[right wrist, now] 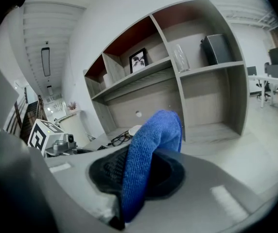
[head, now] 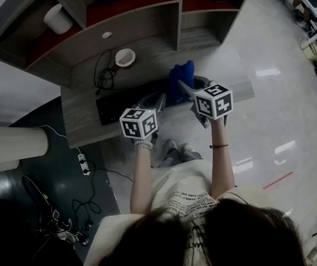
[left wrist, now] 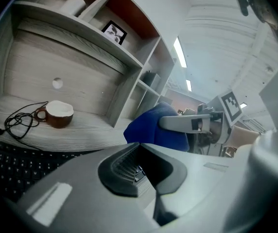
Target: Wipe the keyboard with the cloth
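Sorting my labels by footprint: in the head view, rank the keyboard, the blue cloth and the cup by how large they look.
1. keyboard, though partly hidden.
2. blue cloth; held up nearer the camera, so unsure.
3. cup.

A grey wood-grain desk (head: pixel 81 121) stands under a matching shelf unit (head: pixel 147 35) with red-backed upper compartments (a framed picture (right wrist: pixel 139 59) sits in one). The pale floor (head: pixel 280 104) is glossy with reflected light, and strip lights (left wrist: pixel 180 52) line the white ceiling.
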The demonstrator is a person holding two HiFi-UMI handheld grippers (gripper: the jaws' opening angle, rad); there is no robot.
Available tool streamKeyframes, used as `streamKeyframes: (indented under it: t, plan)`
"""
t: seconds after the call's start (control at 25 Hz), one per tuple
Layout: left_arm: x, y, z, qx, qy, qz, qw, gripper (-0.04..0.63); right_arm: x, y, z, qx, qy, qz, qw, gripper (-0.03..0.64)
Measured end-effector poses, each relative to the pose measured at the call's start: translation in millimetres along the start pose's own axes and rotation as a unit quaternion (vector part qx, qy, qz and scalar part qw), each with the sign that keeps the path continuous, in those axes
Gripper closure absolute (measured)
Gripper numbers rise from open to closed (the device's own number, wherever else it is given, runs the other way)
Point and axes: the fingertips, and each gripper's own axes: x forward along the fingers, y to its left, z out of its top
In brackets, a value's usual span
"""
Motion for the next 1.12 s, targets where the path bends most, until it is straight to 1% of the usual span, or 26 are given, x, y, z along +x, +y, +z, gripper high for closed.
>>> streamKeyframes:
  t: [0.32,0.52,0.6,0.68,0.8,0.96,1.12]
  plan:
    - [17.6,-9.6,-20.2,-0.002,0.034,-0.023,0.9992,0.592,-20.6,-28.0,-12.4,0.010,0.009,-0.042,0.999,0.557]
    - [36.2,-20.4,-26.2,-0.005,0.051,-0.034,0.9981,0.592,-35.2,-56.0,-15.6,0.009,0.018,-0.063,0.998,0.557]
    - [44.1,-24.0,-24.7,-0.002,0.056,-0.037,0.9977,0.592,-39.4,-68.9,-17.8,0.002,0.032,-0.075,0.997,0.558]
    - [51.6,-27.1,-22.3,-0.003,0.058,-0.039,0.9975,0.592,-40.4,-79.0,-22.6,-0.015,0.055,-0.084,0.995,0.558]
    - [62.1,-31.2,-21.4,-0.007,0.061,-0.041,0.9973,0.592,-36.2,-87.1,-29.5,-0.021,0.077,-0.079,0.994,0.557]
    - [72.2,-39.6,-24.4,-0.010,0.068,-0.044,0.9967,0.592,-28.7,-90.3,-37.6,-0.013,0.087,-0.059,0.994,0.558]
    - [77.8,-38.6,-25.1,-0.013,0.071,-0.038,0.9967,0.592,-19.0,-93.5,-42.8,-0.004,0.097,-0.041,0.994,0.557]
